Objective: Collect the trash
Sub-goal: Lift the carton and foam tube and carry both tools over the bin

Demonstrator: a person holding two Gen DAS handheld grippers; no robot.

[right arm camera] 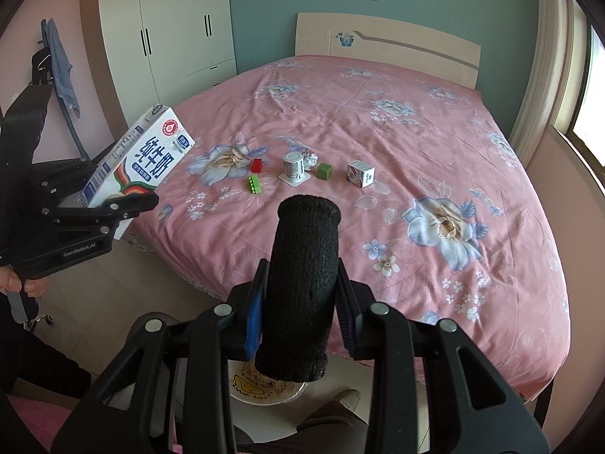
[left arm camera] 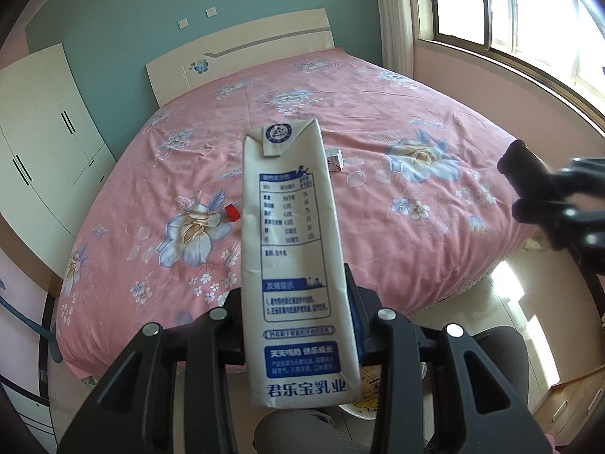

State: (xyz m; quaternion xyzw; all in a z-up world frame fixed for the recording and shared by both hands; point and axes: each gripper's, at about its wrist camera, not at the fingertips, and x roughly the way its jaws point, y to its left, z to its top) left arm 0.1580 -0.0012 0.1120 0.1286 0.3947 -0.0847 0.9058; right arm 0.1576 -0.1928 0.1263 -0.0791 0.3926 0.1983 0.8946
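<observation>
Pink flowered bed (right arm camera: 378, 121) fills the room. Left gripper (left arm camera: 298, 325) is closed on a milk carton (left arm camera: 295, 249), held up in the air; right gripper (right arm camera: 298, 317) clamps a black sleeve (right arm camera: 302, 283) above a bin (right arm camera: 264, 391). More trash, a cup (right arm camera: 294, 166) and small box (right arm camera: 361, 174), lies on the bed. Next step is probably dropping both items into the bin.

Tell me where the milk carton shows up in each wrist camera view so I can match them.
Left wrist: the milk carton fills the centre, upright, clamped in the left gripper.
Right wrist: the carton is at the left edge, tilted, held by that gripper.
Shared landmark: the small white box on the pink bedspread.
</observation>
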